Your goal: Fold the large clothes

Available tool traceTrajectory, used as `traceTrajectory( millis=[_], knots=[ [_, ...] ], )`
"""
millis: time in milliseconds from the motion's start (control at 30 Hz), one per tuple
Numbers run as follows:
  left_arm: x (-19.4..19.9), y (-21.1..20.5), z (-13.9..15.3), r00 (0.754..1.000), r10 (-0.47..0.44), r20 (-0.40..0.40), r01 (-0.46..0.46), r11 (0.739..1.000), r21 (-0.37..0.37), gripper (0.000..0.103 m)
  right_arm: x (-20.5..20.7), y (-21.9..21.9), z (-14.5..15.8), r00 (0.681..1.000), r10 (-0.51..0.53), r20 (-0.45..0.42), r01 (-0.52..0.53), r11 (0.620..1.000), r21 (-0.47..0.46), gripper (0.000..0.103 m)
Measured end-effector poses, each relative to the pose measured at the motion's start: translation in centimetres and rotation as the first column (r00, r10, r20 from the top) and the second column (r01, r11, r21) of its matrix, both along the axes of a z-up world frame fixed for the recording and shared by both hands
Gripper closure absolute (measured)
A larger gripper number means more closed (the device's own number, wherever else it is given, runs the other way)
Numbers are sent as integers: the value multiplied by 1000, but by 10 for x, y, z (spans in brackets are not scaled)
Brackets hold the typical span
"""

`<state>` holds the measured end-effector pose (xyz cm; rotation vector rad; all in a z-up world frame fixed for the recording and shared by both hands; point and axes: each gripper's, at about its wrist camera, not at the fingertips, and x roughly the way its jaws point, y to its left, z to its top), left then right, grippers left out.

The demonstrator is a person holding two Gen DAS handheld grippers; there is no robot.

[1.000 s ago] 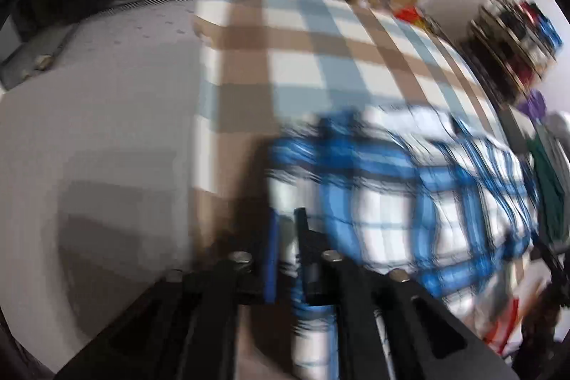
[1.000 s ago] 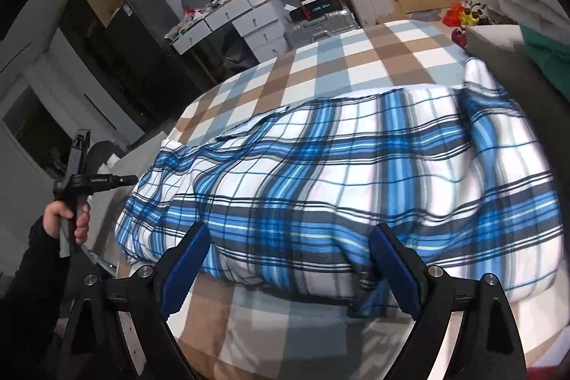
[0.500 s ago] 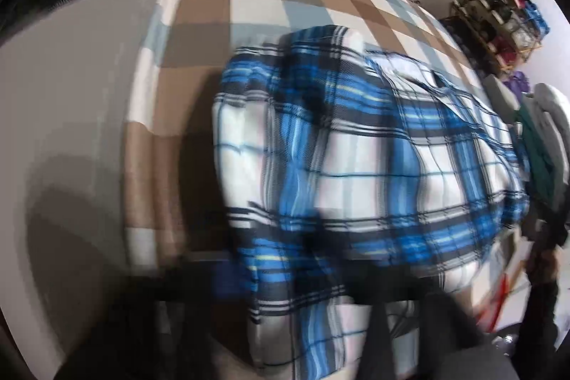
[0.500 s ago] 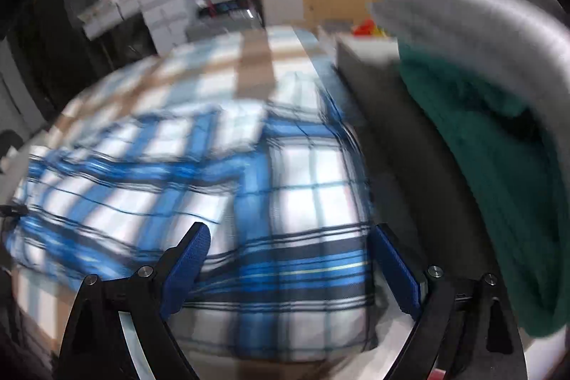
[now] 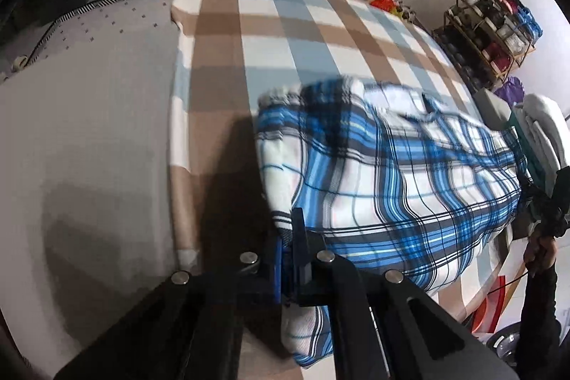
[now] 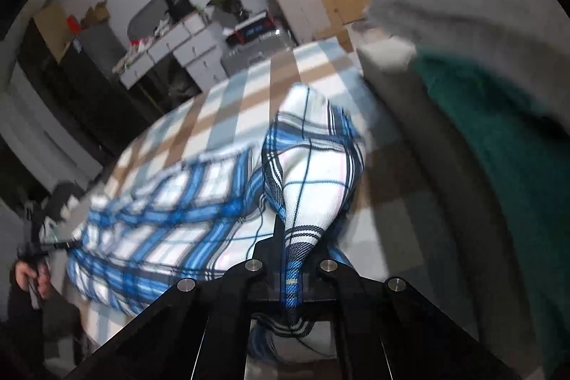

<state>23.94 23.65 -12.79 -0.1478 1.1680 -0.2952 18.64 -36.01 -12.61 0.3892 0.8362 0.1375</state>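
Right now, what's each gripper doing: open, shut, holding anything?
Left gripper: shut on the near edge of the blue plaid garment.
Right gripper: just closed, pinching the garment's other end.

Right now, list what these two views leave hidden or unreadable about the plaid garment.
- Left wrist view: the plaid garment blurs at its far edge, so collar or sleeves are unreadable.
- Left hand-held gripper: its body hides the garment's near hem.
- Right wrist view: right hand-held gripper covers the pinched corner; the far half is smeared.

Left gripper [image 5: 290, 259] fingers [image 5: 298, 237] pinching plaid shirt [image 5: 392, 187] edge.
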Motion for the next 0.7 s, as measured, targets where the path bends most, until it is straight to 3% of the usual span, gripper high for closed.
traceTrajectory(
  millis=[67,133,200,233,267,300,333,367,400,500,633,667,700],
  knots=[
    [1,8,1,999,31,9,-30,999,-43,103,5,3,-1,999,-32,-16,31,999,-26,100],
    [-3,5,-8,1000,30,-9,-30,999,-41,103,10,14,-10,997,-51,-59,41,988,-151,95],
    [-13,0,-11,1000,29,7,-29,999,-19,102,9,19,-20,994,-84,-69,64,965,-253,77],
    [-19,-5,-15,1000,18,-10,-18,1000,-3,97,6,20,-24,994,-74,-83,50,965,-259,74],
    [-24,-8,-17,999,9,-31,-9,1000,0,93,1,19,-26,994,-52,-99,28,972,-234,55],
    [-28,-9,-17,999,15,-40,-16,1000,-20,82,-5,15,-27,994,-34,-100,14,981,-192,34],
    [-38,-12,-19,999,1,-51,-3,999,-42,61,-11,11,-27,996,-23,-92,8,988,-155,27],
    [-44,-13,-19,999,8,-54,-11,999,-46,47,-21,6,-25,997,-8,-73,0,995,-102,25],
    [-53,-13,-19,999,24,-45,-27,998,-65,25,-30,2,-23,998,3,-58,-7,997,-75,24],
    [-69,-12,-25,999,44,-25,-47,991,-125,21,-48,-2,-25,998,32,-53,-37,996,-84,20],
    [-73,-25,-53,996,38,-86,-45,996,-78,21,-46,2,-46,990,54,-131,-68,993,-102,20],
    [-73,-29,-55,997,41,-66,-45,997,-63,22,-44,2,-48,990,53,-130,-66,993,-100,26],
    [-75,-32,-53,999,38,-21,-39,997,-61,22,-47,2,-46,994,42,-104,-52,993,-103,44]
  ],
)
